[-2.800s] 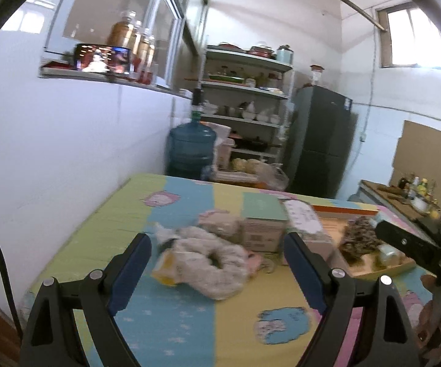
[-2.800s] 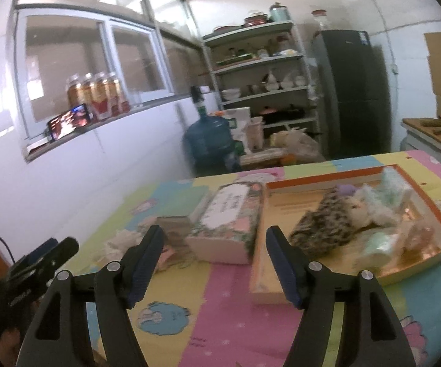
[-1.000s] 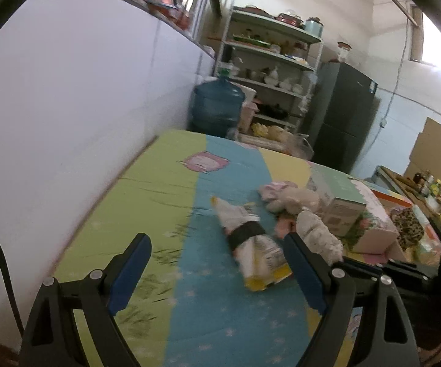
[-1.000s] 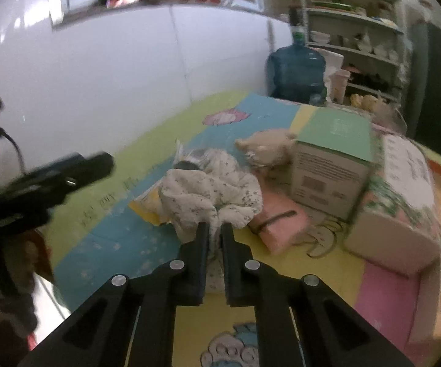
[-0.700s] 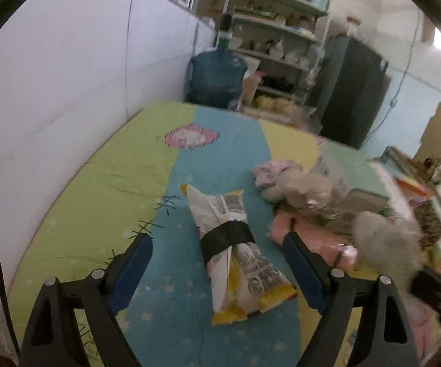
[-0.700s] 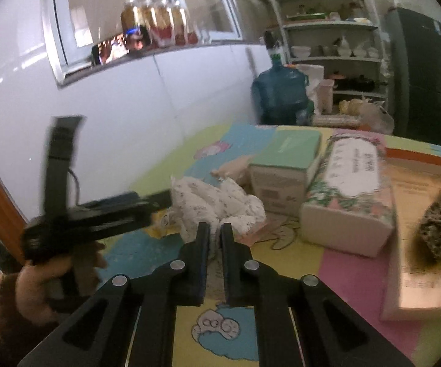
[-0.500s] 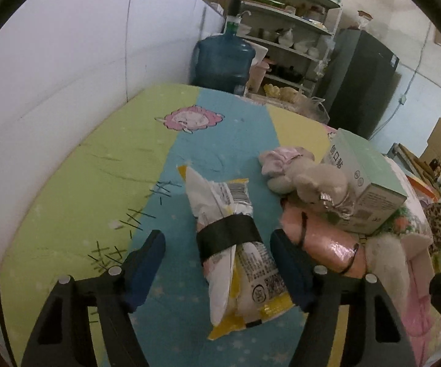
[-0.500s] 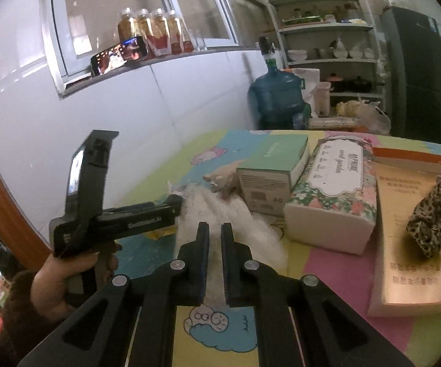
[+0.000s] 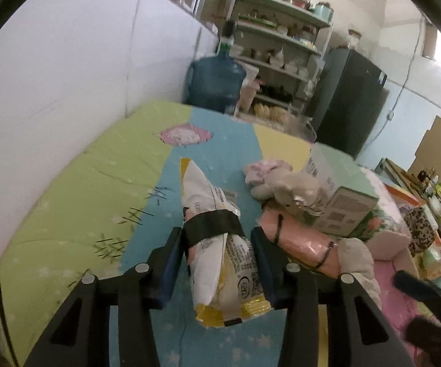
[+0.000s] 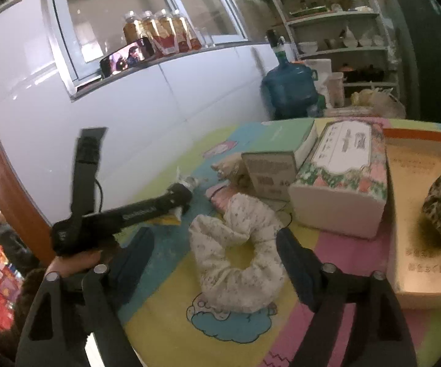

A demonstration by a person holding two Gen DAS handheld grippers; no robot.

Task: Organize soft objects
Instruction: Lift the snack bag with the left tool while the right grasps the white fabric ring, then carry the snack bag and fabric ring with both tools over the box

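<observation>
Scene: desk (image 9: 67, 189) with pastel cartoon cover, soft items lying mid-frame beside two boxes.
Left gripper (image 9: 217, 244): straddling the snack bag (image 9: 220, 244) at lower centre of the left wrist view, fingers sitting just beside both sides of its black band; cannot tell if they are pressing yet, looks nearly closed on it.
Right gripper (image 10: 214, 247): fingers wide apart, holding nothing, hovering over the white scrunchie (image 10: 235, 253), which is lying flat on the desk at centre of the right wrist view.
Other items: pink roll (image 9: 299, 244) and plush toy (image 9: 284, 186) lying right of the bag, against the green box (image 9: 339, 202); tissue box (image 10: 342, 177) and tray (image 10: 419, 189) at right of the right wrist view.
Handling, bag: looking light, crinkly, slippery film; gripping at the banded waist seems firmest.
Handling, scrunchie: soft, squashy, very light; pinching across one side of the ring should be holding it.
Risk: bag sliding out if squeezed on loose film.
</observation>
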